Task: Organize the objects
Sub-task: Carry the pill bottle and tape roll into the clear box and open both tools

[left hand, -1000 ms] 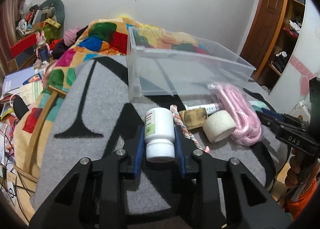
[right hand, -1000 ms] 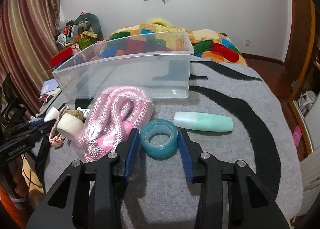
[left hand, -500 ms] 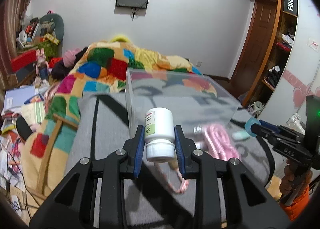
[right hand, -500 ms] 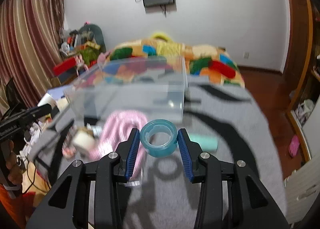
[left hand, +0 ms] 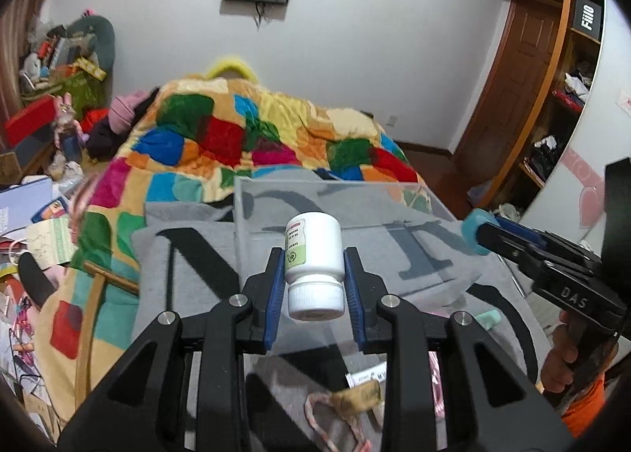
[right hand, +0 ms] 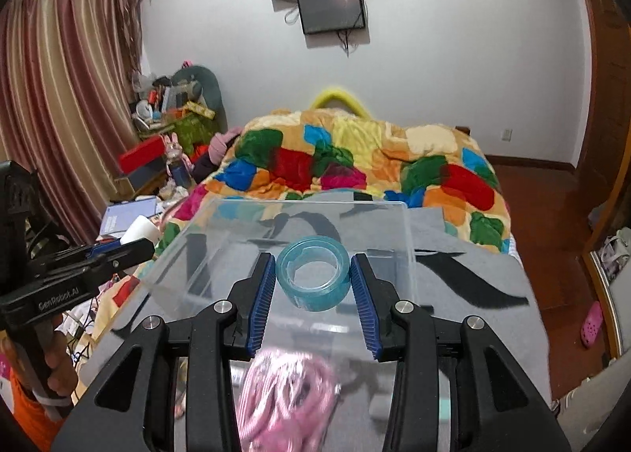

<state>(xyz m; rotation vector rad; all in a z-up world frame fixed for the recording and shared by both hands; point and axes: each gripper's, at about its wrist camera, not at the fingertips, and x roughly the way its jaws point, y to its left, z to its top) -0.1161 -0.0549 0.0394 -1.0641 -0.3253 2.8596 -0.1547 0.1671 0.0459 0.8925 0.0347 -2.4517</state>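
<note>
Both items lifted off the grey blanket (left hand: pixel 189 266), now over the clear plastic bin (right hand: pixel 408 239).
Left gripper (left hand: pixel 314 278) clamps white pill bottle (left hand: pixel 313 254); right gripper (right hand: pixel 311 280) clamps teal tape roll (right hand: pixel 313 272). Release likely next.

We are seeing a bed (left hand: pixel 276 144) carrying a patchwork quilt (right hand: pixel 355 160) and a grey black-patterned blanket (left hand: pixel 189 266). Lying on the blanket: clear plastic bin (right hand: pixel 408 239), pink rope bundle (right hand: pixel 288 393), braided rope toy (left hand: pixel 331 418), mint tube (left hand: pixel 488 318) partly hidden.
</note>
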